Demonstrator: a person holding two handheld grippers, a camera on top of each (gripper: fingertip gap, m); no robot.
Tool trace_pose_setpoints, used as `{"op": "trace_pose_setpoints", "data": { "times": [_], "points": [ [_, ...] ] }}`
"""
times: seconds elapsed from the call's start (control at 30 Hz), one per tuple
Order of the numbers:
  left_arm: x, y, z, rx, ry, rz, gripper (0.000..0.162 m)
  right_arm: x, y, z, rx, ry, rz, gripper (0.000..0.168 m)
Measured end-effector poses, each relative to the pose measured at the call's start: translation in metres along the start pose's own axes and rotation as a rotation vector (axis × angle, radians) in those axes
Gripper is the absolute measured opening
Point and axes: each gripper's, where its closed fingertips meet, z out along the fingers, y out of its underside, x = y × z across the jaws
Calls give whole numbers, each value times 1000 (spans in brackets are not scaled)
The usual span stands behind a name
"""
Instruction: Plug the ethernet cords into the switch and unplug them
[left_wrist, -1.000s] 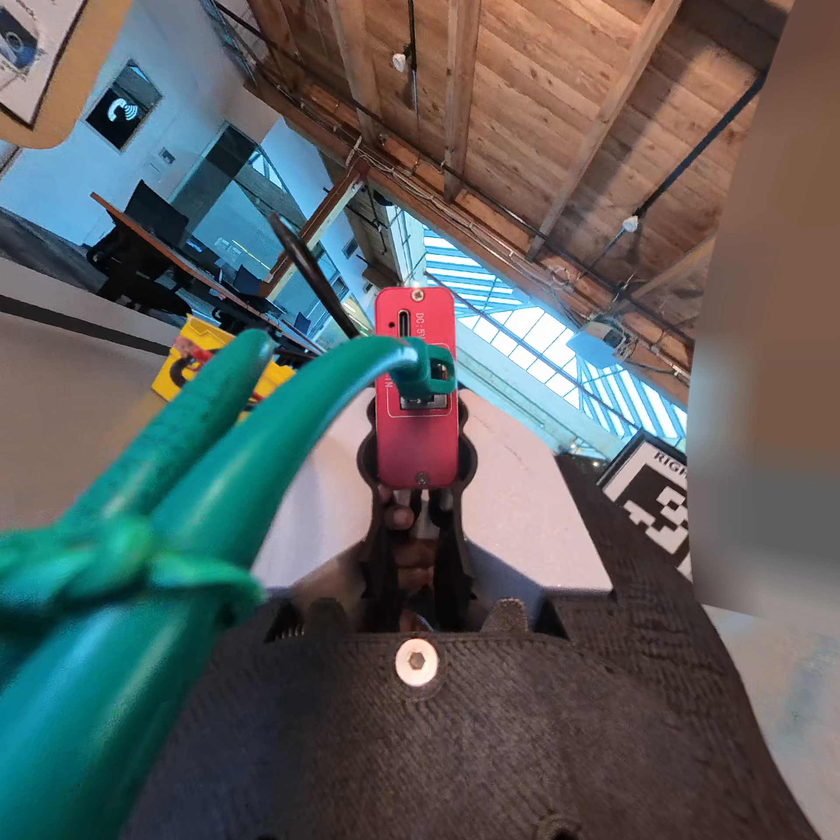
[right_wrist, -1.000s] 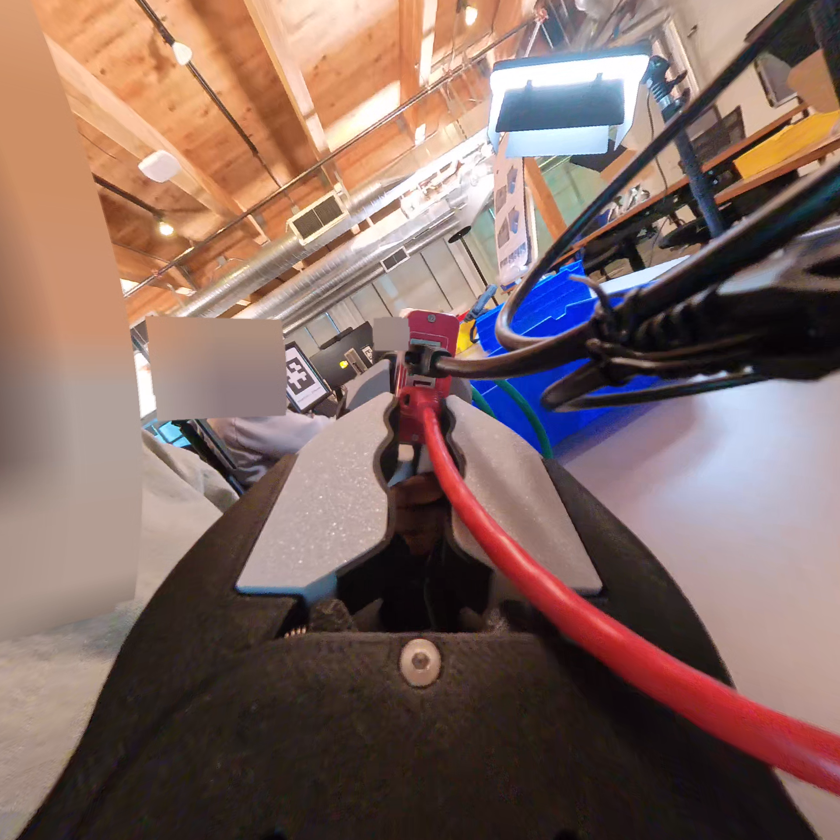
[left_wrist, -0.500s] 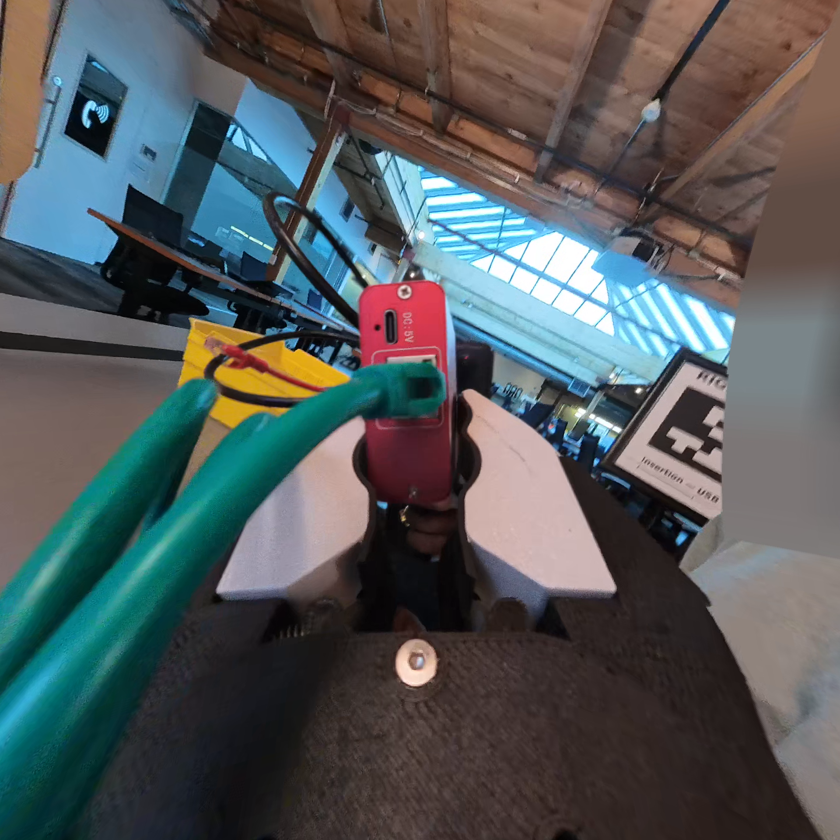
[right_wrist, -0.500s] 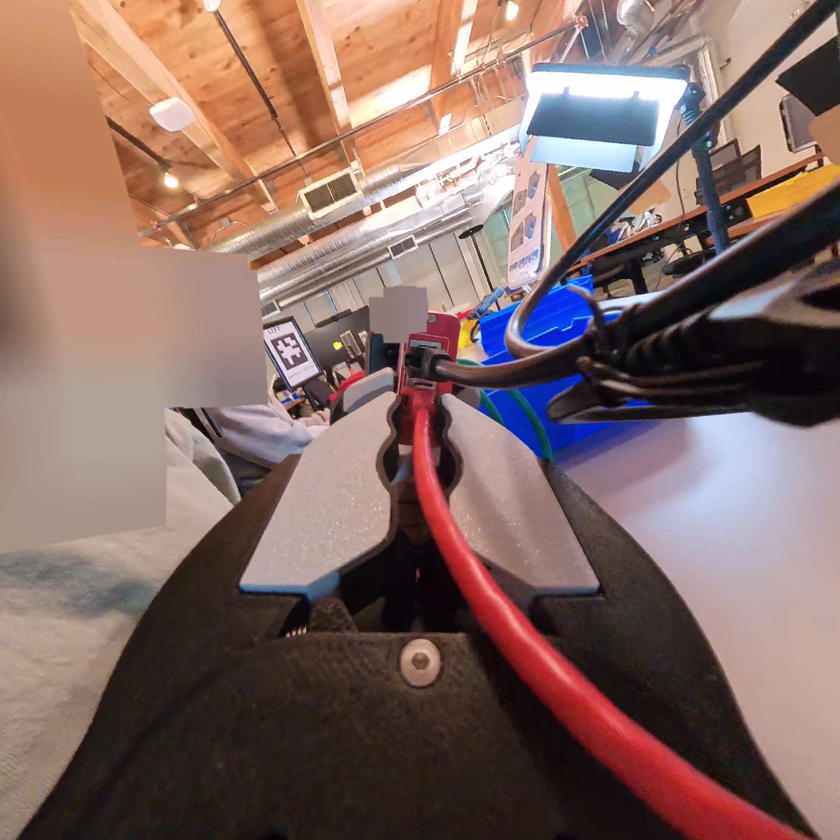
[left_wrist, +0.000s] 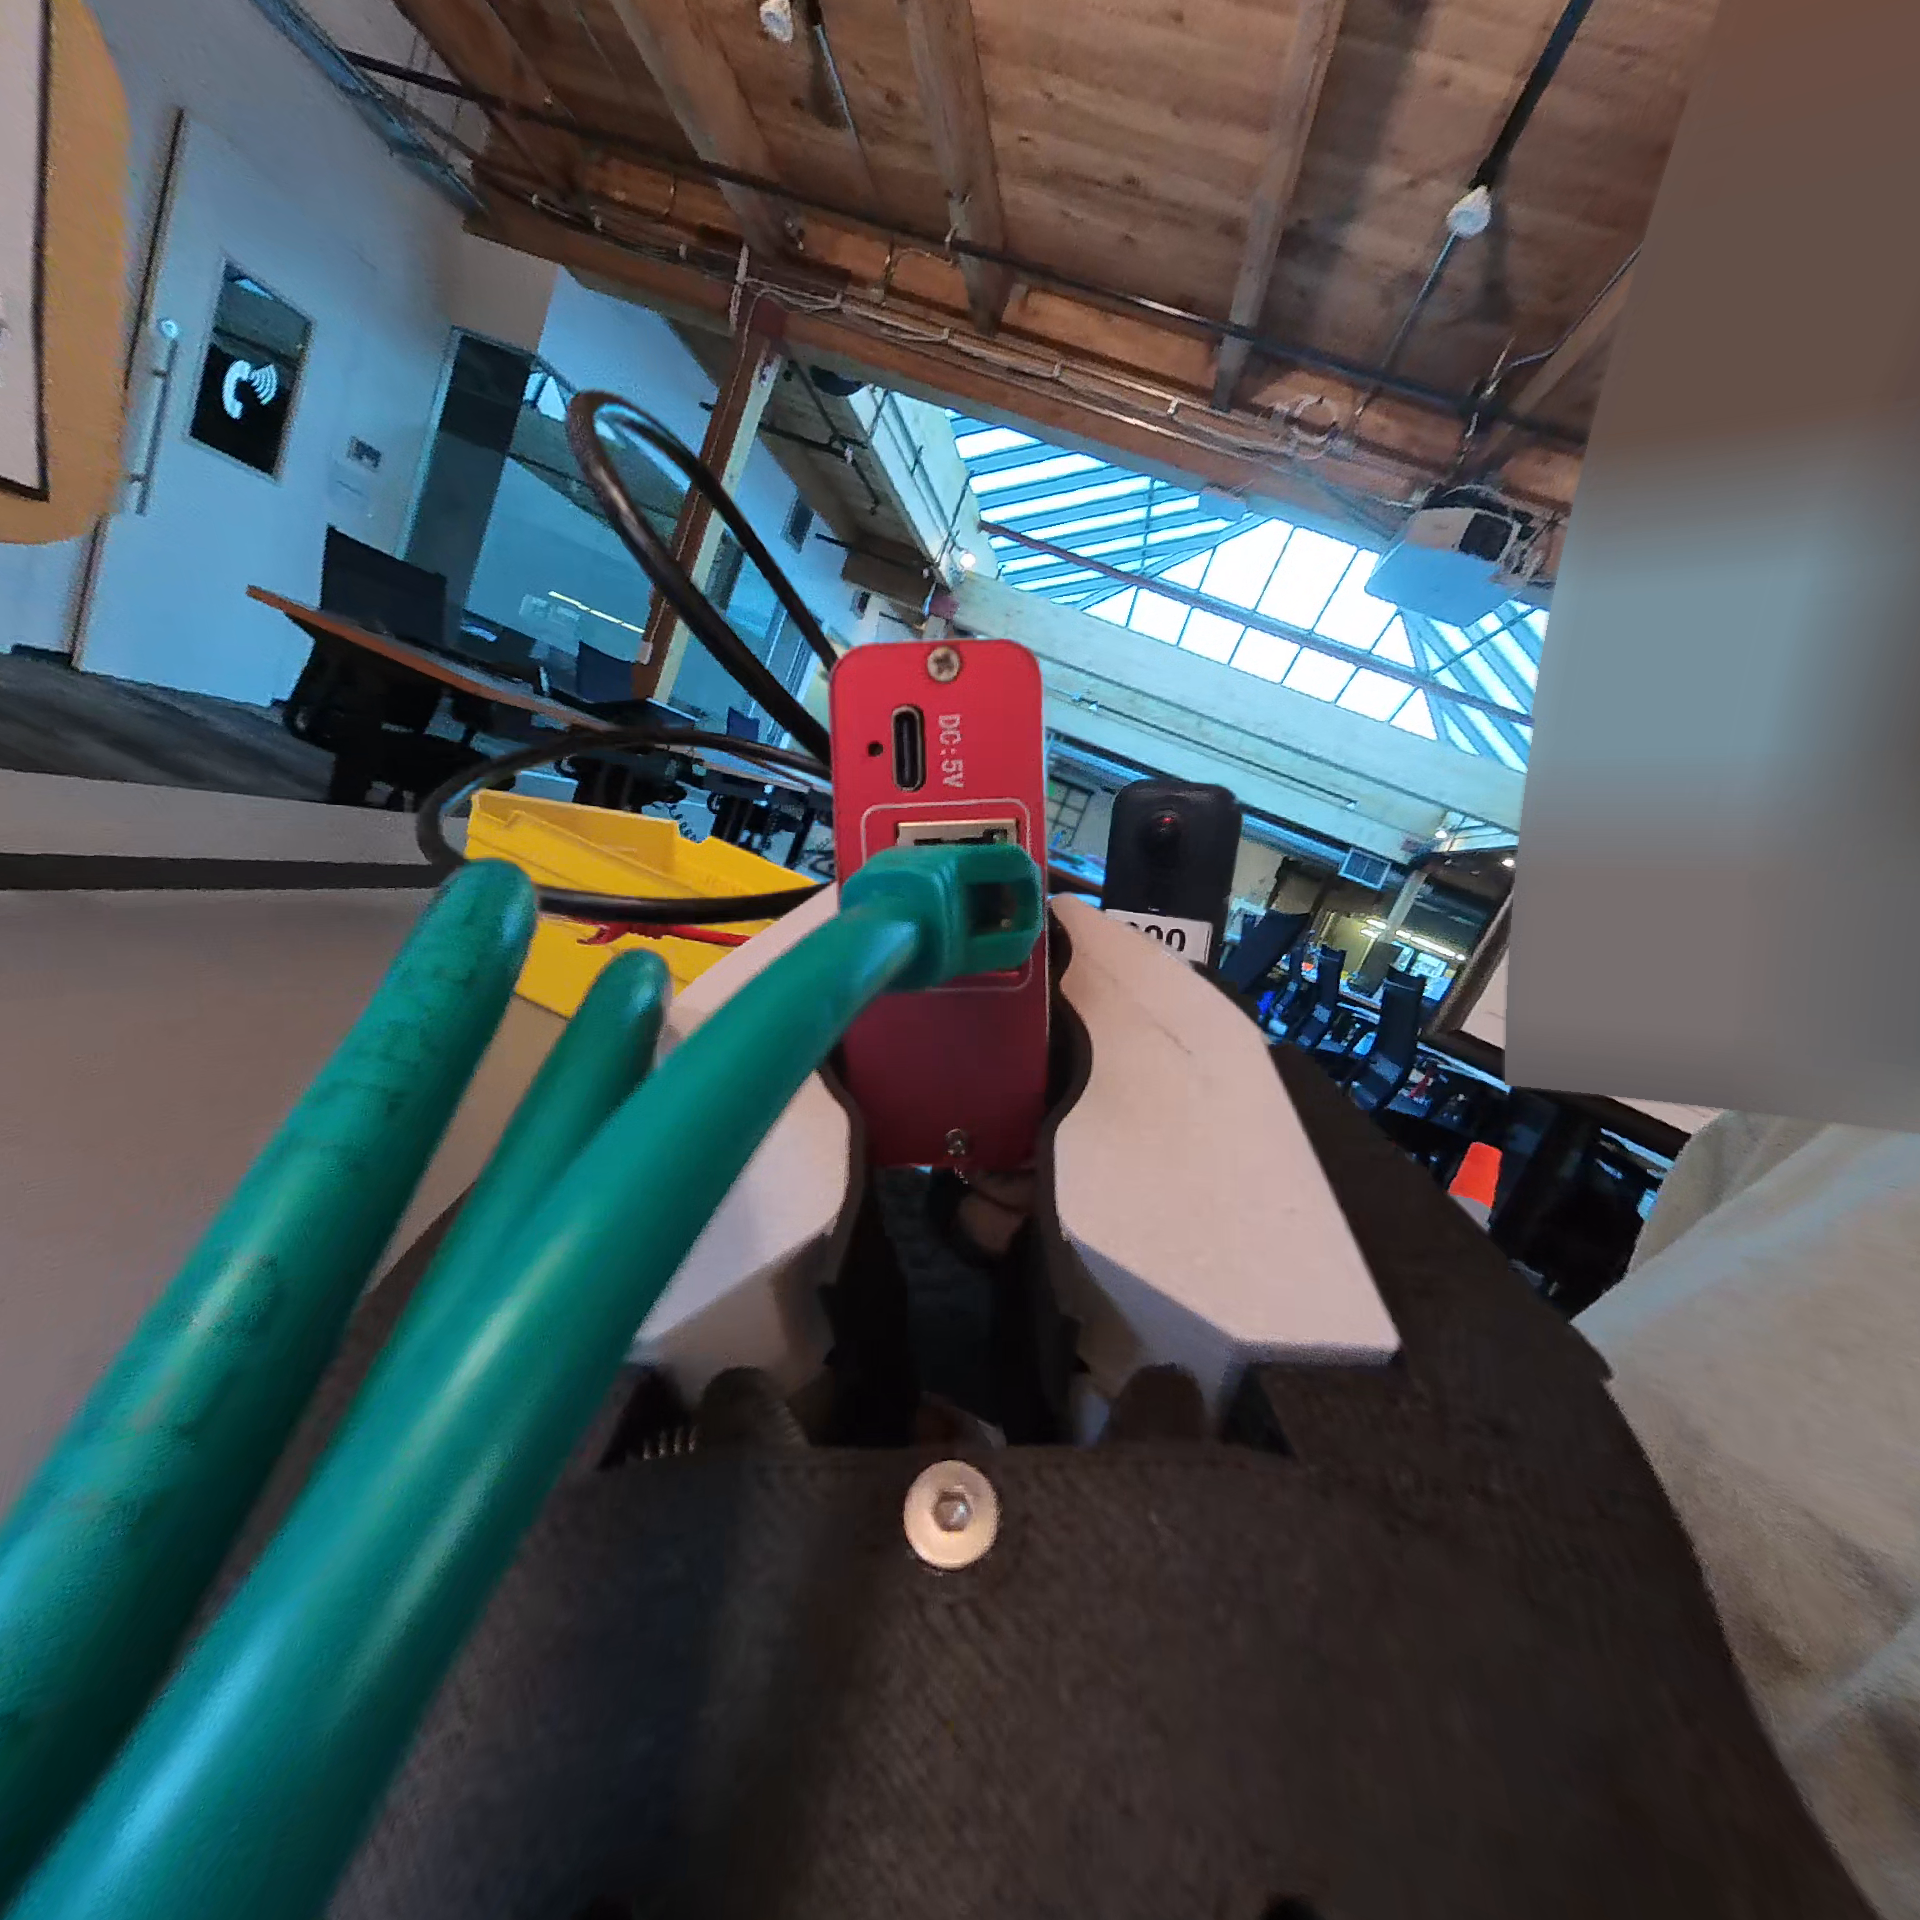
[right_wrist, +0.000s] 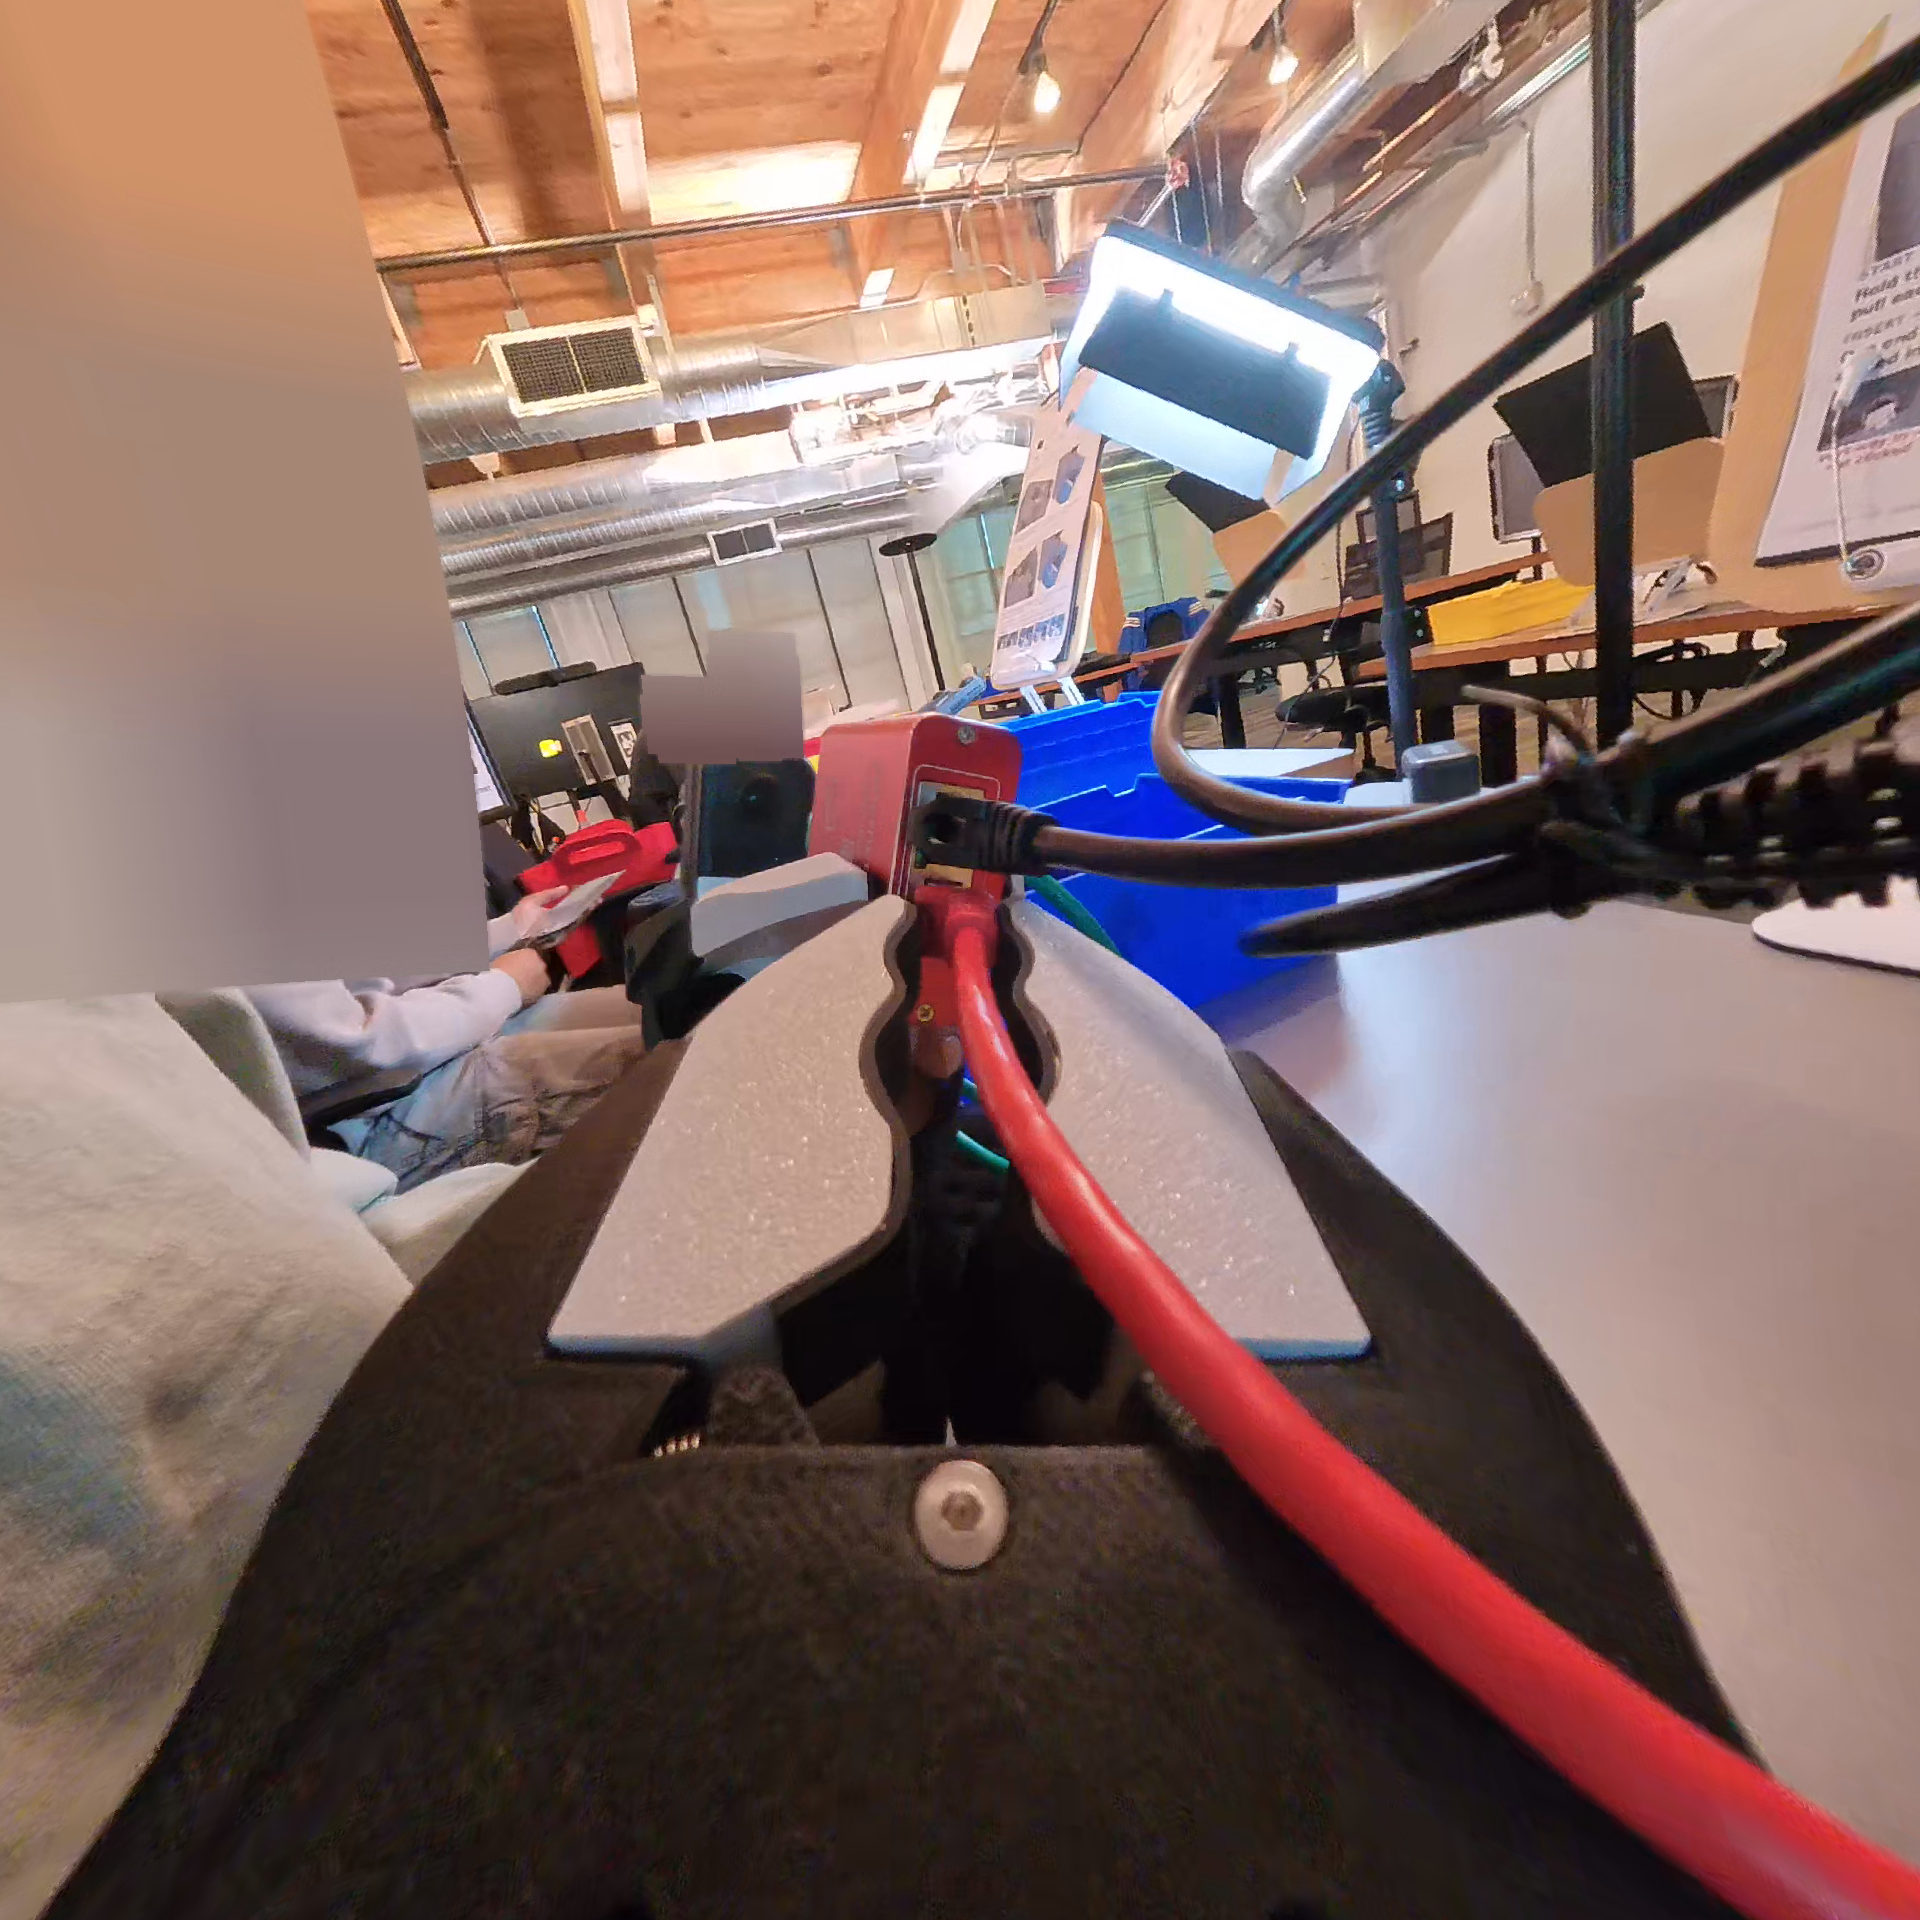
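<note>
Fingers (left_wrist: 1195, 1143) around upright switch (left_wrist: 940, 997)

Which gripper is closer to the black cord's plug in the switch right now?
Right. The right gripper clamps the red plug just below the black plug on that end of the switch. The left gripper holds the switch's opposite end, by the green plug.

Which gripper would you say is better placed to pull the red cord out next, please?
Right. The right gripper is shut on the red cord at its plug, seated in the switch. The left gripper is shut on the switch body, steadying it.
</note>
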Motion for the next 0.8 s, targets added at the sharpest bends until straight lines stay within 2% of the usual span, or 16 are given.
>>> {"op": "trace_pose_setpoints", "data": {
  "times": [0.2,0.27,0.33,0.4,0.57,0.67,0.8],
  "points": [
    [2,-10,-5,107,44,-57,29,-4,-5,-1,13,3,-4,12],
    [-7,-39,-26,277,61,-136,29,14,-23,-22,99,103,-17,11],
    [-22,-47,-37,289,16,-145,28,26,-39,-51,105,148,-22,12],
    [-24,-39,-33,227,-26,-77,28,35,-42,-70,-42,239,-116,12],
    [-15,-27,-22,172,19,-80,29,86,-62,-144,-374,678,-323,12],
    [-14,-25,-23,162,23,-83,29,118,-56,-197,-576,903,-273,13],
    [-16,-27,-25,180,18,-91,29,145,-34,-240,-738,1056,-161,13]
  ]
}}
